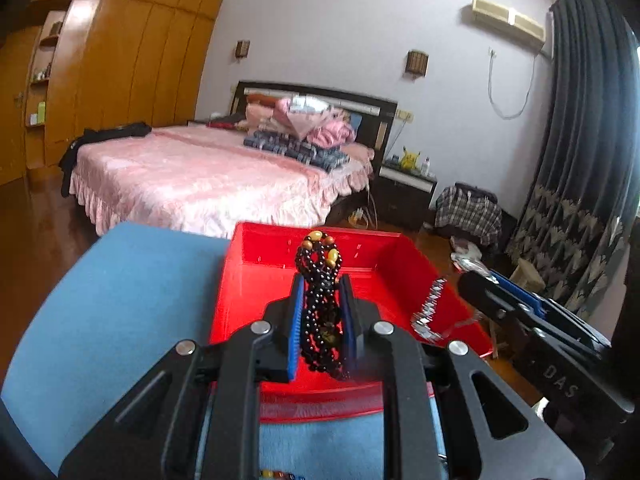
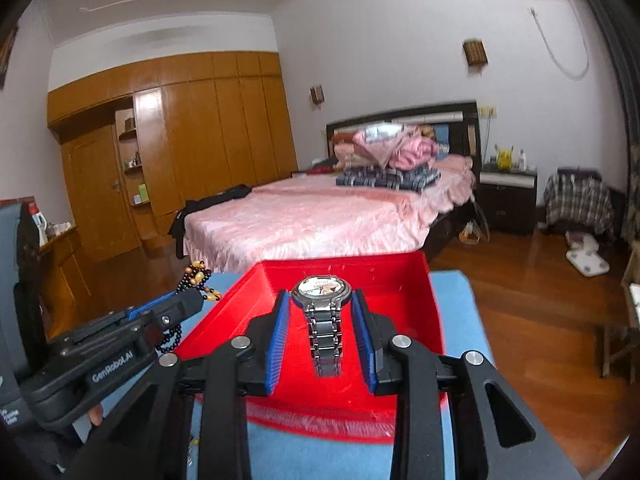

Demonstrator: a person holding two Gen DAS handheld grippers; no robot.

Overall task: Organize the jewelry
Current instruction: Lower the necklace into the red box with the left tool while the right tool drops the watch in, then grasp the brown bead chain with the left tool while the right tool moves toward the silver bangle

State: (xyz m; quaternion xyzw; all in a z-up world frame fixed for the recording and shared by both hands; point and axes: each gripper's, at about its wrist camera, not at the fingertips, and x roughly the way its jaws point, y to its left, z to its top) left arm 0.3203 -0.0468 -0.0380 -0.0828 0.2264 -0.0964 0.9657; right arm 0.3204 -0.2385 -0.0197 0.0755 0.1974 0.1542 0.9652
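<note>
Bedroom furniture is filling the background beyond a blue mat carrying a red tray, which is looking empty: neither piece is deposited. Left gripper is clamping a dark bead bracelet over the tray; right gripper is pinching a metal watch likewise, dial projecting past both pads.
</note>
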